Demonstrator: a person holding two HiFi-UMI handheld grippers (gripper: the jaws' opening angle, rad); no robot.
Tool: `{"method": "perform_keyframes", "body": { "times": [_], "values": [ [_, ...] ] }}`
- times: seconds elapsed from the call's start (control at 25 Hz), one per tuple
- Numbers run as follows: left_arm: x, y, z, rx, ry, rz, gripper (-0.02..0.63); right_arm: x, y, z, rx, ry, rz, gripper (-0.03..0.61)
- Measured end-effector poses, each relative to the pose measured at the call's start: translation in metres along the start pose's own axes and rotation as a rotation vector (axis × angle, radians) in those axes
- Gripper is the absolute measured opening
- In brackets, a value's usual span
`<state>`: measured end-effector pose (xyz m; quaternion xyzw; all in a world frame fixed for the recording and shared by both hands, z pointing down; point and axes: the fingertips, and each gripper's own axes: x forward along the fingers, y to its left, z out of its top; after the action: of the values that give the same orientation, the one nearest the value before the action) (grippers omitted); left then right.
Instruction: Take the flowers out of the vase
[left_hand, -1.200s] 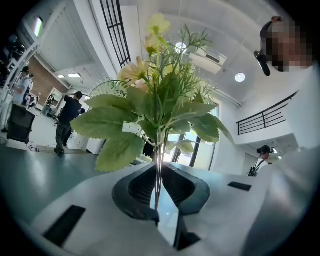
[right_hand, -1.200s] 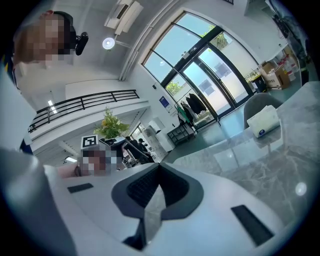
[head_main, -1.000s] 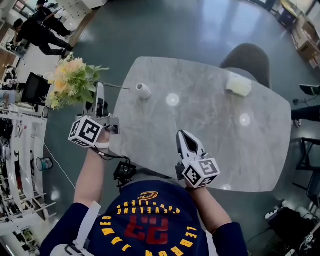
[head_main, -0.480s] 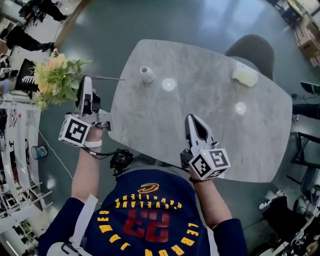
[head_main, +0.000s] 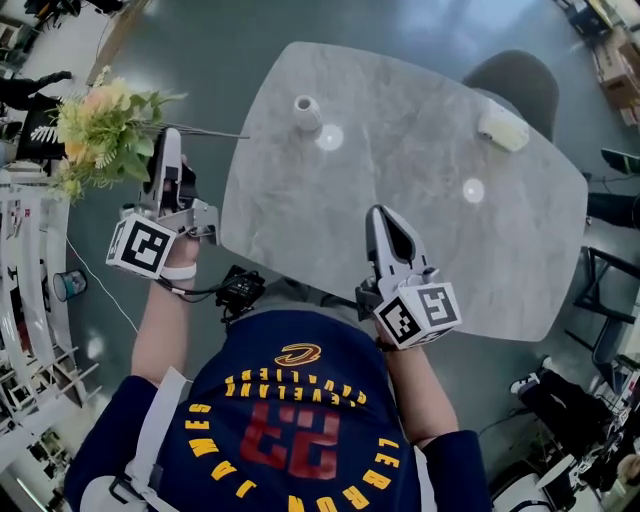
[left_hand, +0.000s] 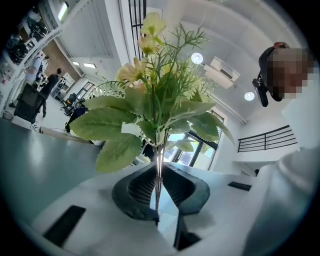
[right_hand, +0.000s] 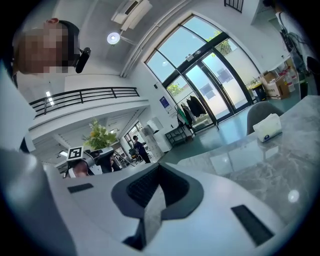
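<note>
A bunch of yellow and peach flowers with green leaves hangs over the floor, left of the table. My left gripper is shut on its thin stems, whose bare ends point right toward the table. In the left gripper view the stems run between the jaws and the blooms fill the middle. The small white vase stands without flowers near the table's far left edge. My right gripper hovers over the near part of the table, shut, with nothing in it; its tips meet.
The grey marble table carries a white tissue box at its far right. A grey chair stands behind it. Shelving lines the left side. People stand far off at the upper left.
My left gripper has carried the flowers further left, away from the vase and table edge. My right gripper has moved a little forward over the table.
</note>
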<state>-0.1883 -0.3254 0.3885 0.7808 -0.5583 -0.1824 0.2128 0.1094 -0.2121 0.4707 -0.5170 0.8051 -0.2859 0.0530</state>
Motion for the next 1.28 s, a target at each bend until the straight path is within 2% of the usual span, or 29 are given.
{"method": "perform_keyframes", "body": {
  "times": [0.36,0.72,1.28],
  "values": [
    [0.003,-0.002,0.002,-0.042,0.009,-0.061,0.041,0.009,0.032,0.006,-0.060,0.018,0.007,0.007],
    [0.003,0.001,0.000,-0.057,-0.005,-0.062,0.041,0.012,0.033,0.003,-0.081,0.020,0.030,0.008],
    [0.001,0.000,-0.002,-0.051,0.026,-0.078,0.041,0.012,0.040,0.002,-0.077,0.007,0.033,0.006]
  ]
}}
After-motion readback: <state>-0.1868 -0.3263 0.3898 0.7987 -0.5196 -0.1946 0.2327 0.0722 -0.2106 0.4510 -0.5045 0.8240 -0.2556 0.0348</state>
